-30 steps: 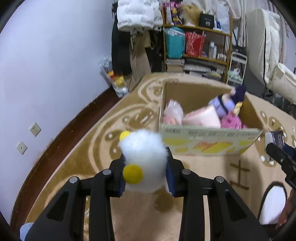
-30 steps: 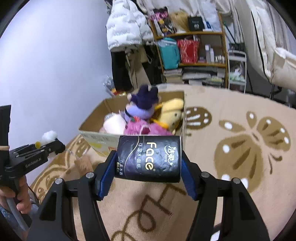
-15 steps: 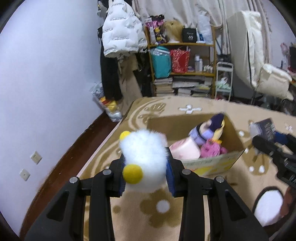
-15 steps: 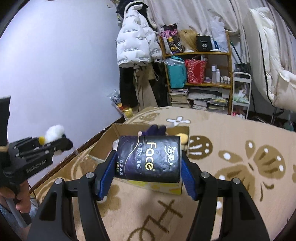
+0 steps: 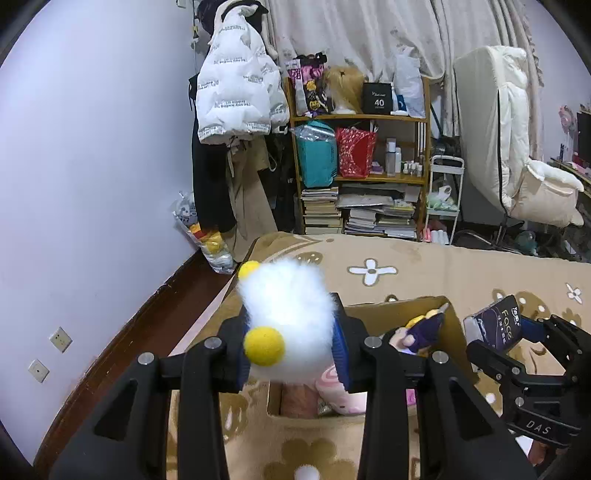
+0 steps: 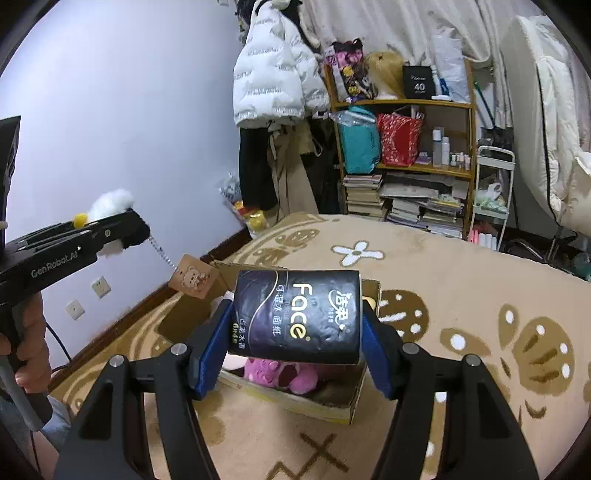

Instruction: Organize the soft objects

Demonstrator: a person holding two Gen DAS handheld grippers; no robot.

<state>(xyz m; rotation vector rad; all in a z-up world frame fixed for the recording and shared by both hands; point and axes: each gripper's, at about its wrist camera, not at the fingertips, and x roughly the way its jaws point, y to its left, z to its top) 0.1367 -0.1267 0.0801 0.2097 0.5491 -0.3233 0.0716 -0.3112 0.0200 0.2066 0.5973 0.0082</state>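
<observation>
Setting: lived-in home bedroom. Evidence: patterned beige rug on the floor, wooden shelf crammed with books, bags and bottles, white puffer jacket hung on the wall, drawn curtains, upended white mattress.

Each camera rides behind its own claw, close above the box on the rug, facing the shelf at 12 o'clock. Both share box, rug, shelf and the other claw.
</observation>
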